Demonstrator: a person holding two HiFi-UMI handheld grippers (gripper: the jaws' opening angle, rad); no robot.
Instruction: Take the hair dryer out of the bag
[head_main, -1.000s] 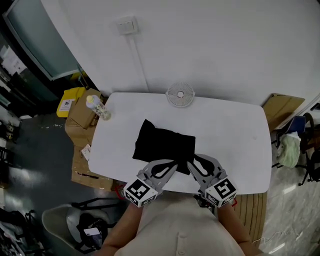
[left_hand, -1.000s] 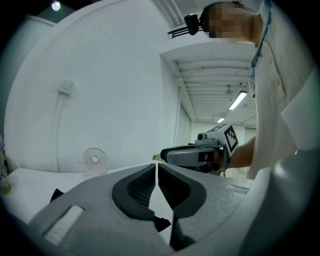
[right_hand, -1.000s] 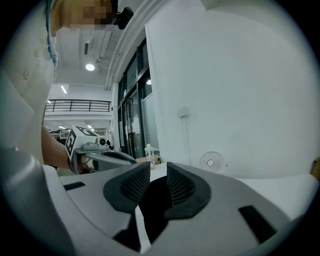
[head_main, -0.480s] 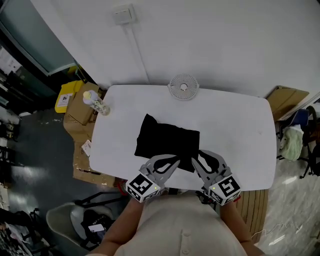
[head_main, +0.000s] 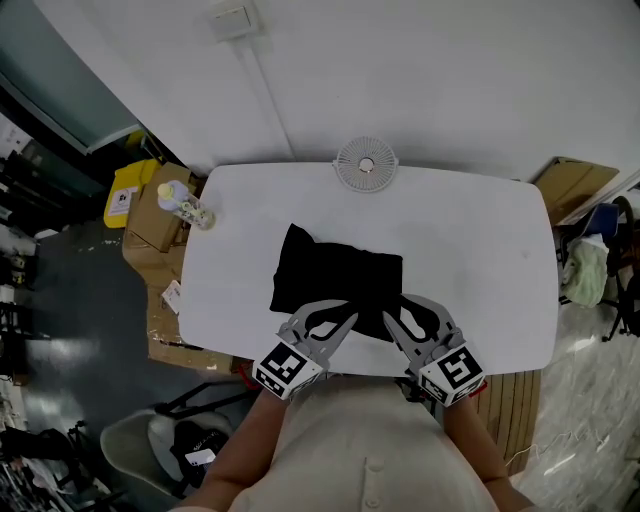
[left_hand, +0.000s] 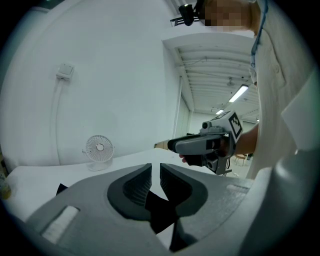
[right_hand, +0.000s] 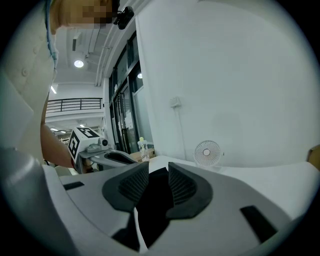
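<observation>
- The black bag (head_main: 335, 278) lies flat in the middle of the white tabletop (head_main: 470, 250). No hair dryer shows in any view, so it is most likely inside the bag, and the task looks barely begun.
- The left tongs (head_main: 345, 316) sit at the bag's near edge. Their jaws are released but drawn close, with only a thin slot between the pads. Nothing is caught in the slot, and dark cloth shows just past the tips.
- The right tongs (head_main: 395, 308) are over the bag's near right corner. Their jaws stand a little wider apart, and black cloth fills the gap. I see no sign that the cloth is pinched yet.
- From here I cannot tell where the bag's mouth is. Grabbing the wrong edge would only drag the whole bag along the tabletop.
- If one pair of tongs bites both layers of cloth, it would hold the opening closed. The other pair then could not get in.
- The cloth looks thin and limp. A shallow bite could slip off once the weight inside shifts.
- Pulling toward the person could slide the bag off the near edge, which lies just behind it.
- A small fan (head_main: 365, 164) stands beyond the bag's far side and a bottle (head_main: 183, 205) off its far left. Both are well apart from the bag, so only a hard shove would reach them.
</observation>
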